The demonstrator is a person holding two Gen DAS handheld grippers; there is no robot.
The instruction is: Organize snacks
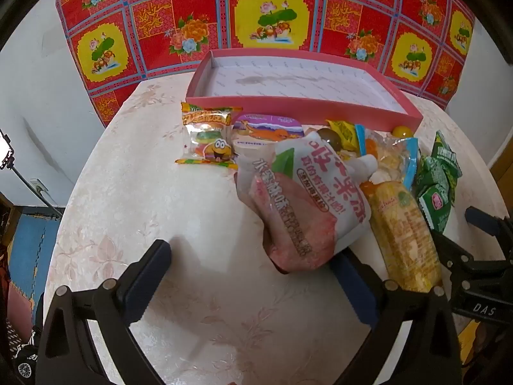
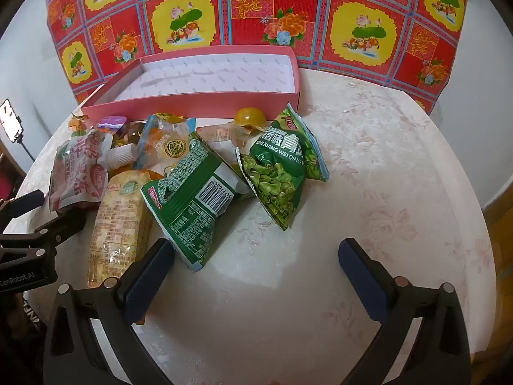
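On the table: round top under a pale floral plastic cloth (image 2: 368,166), snacks all heaped in front of a shallow pink cardboard box with a white lining (image 1: 298,109), which has nothing in it yet.

Left gripper (image 1: 253,266): jaws about as wide as they go, holding nothing; its right pad sits just under the bottom edge of the pouch.

Right gripper (image 2: 256,263): same deal, wide open and empty, left pad right beside the corner of the barcode bag.

White and pink spouted jelly drink pouch (image 1: 301,199): squishy and probably the heaviest thing here. I'd pinch across the flat body, not the spout.

Green foil bag with the barcode side up (image 2: 192,202): puffy, light, slick foil. Grab a crimped end seam or it'll likely squirt out.

Green foil bag of peas with the printed front up (image 2: 275,176): same handling.

Long yellow clear-wrapped cracker pack (image 2: 118,224): stiff but likely crumbly, so a gentle squeeze across the middle.

Small clear gummy burger packet (image 1: 208,138): tiny, flat, well clear of the pile, so an easy pick.
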